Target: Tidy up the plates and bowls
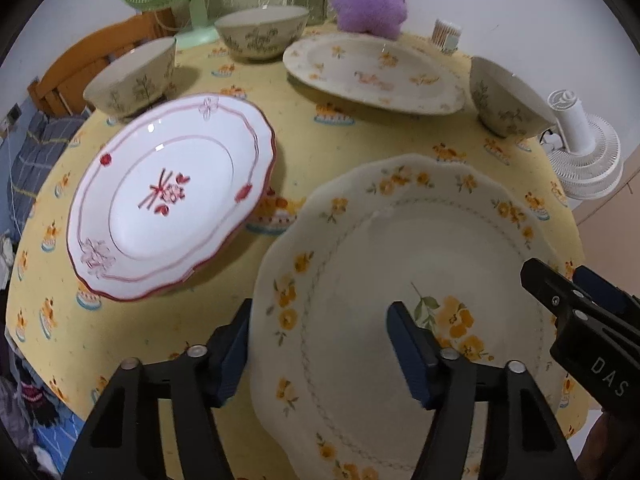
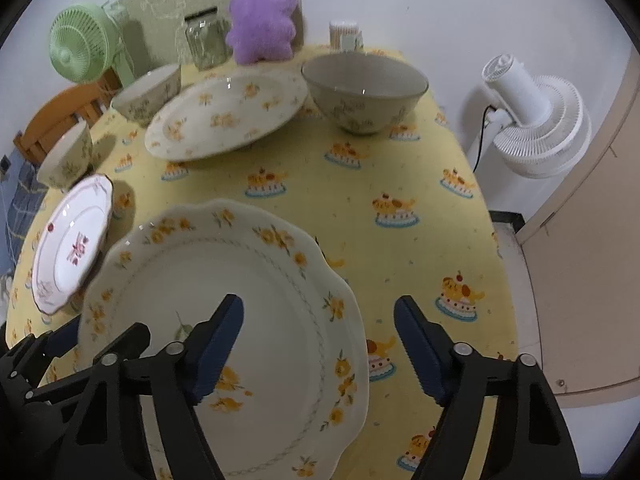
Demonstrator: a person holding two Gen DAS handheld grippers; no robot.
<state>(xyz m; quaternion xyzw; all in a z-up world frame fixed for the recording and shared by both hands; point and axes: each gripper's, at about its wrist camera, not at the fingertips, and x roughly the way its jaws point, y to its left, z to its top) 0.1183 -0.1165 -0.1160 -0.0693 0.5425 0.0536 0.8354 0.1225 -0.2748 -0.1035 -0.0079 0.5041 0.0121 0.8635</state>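
Both pairs of jaws stand wide open, holding nothing. In the left wrist view, the left gripper [image 1: 320, 344] straddles the left rim of a cream plate with yellow flowers [image 1: 420, 280] at lower right. A white plate with red trim [image 1: 172, 196] sits at centre left, three bowls and an oval dish [image 1: 372, 72] along the top.

In the right wrist view, the right gripper [image 2: 320, 348] spans the same flowered plate's [image 2: 240, 280] right rim at lower centre, on the yellow tablecloth [image 2: 400, 168]. A bowl [image 2: 364, 88] stands at upper centre.
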